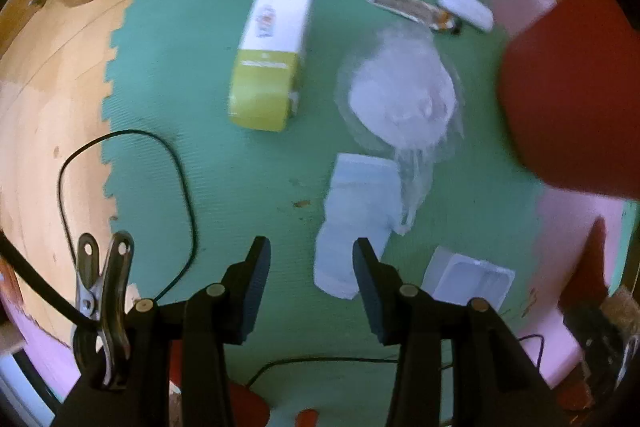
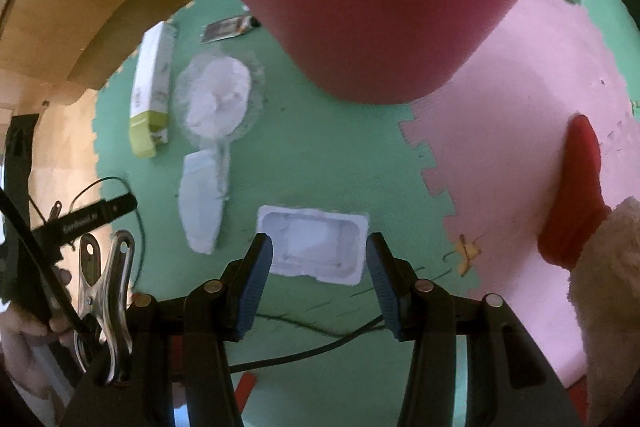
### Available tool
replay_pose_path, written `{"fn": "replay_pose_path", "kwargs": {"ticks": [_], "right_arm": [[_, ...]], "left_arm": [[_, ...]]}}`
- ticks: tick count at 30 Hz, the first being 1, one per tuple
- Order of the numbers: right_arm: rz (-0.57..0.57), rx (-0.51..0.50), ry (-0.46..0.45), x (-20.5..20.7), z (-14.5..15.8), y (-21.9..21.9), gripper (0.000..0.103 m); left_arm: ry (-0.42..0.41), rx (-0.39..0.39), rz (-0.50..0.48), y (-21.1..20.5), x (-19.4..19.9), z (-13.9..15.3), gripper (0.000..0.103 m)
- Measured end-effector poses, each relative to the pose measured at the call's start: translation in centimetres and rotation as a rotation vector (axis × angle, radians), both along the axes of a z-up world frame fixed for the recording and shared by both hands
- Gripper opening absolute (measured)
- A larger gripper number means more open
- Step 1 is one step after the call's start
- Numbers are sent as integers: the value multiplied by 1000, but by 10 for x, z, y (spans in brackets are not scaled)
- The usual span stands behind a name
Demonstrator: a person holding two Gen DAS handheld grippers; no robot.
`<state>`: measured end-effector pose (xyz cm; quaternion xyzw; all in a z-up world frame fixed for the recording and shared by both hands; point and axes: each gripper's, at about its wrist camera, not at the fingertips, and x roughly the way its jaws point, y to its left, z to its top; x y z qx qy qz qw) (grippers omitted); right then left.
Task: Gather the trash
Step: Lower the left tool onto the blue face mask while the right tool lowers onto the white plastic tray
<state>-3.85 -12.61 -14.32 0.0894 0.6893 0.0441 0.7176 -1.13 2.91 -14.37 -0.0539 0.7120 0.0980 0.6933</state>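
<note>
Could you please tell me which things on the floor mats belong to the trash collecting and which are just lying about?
Belongs to the job:
long white and green carton
clear plastic bag
pale blue packet
white plastic tray
dark wrapper
red bin

Just lying about:
black cable
foam mats

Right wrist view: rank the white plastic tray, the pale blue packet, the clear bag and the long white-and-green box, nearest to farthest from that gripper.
1. White plastic tray, between the right gripper fingers' tips.
2. Pale blue packet, left.
3. Clear bag, upper left.
4. Long white-and-green box, far left.
</note>
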Motion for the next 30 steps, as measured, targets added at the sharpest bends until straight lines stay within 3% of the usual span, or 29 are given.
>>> {"fn": "replay_pose_path", "kwargs": {"ticks": [13, 30], "right_arm": [[-106, -17, 183, -10, -69, -18, 50], [-102, -35, 265, -14, -113, -14, 50]], "left_arm": [[47, -12, -78, -26, -3, -60, 48], [67, -7, -33, -23, -3, -93, 48]]}}
